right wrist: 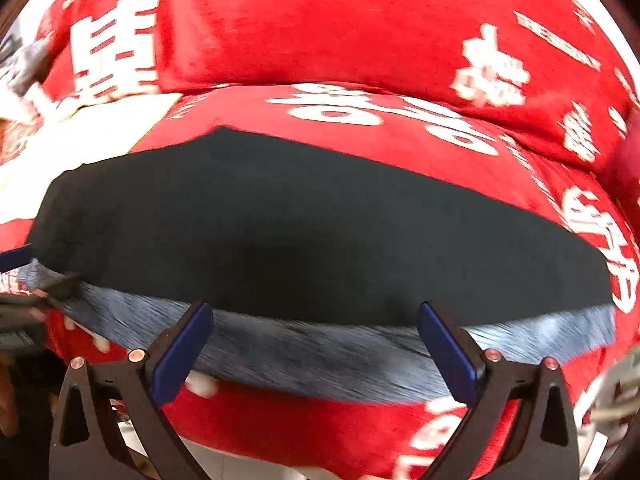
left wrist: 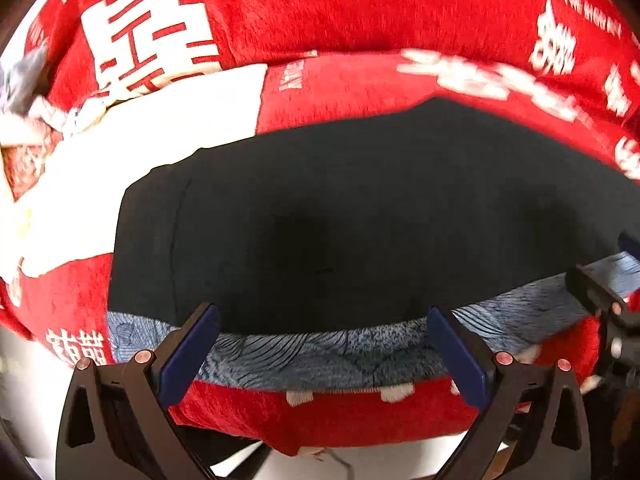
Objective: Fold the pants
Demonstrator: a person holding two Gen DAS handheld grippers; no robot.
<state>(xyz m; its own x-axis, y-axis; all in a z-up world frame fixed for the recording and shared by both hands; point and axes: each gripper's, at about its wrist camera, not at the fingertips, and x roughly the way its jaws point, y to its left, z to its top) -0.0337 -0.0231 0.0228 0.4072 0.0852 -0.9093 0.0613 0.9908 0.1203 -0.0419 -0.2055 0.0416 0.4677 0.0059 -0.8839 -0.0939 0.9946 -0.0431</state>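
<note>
Nearest you, your left gripper (left wrist: 322, 334) and right gripper (right wrist: 316, 332) both had their jaws spread wide, nothing between them, poised over the near edge of the pants (left wrist: 340, 216). The pants lay folded flat on the red blanket (left wrist: 340, 12), long axis running side to side across both views, their grey patterned lining (right wrist: 320, 356) showing along the edge closest to you.
</note>
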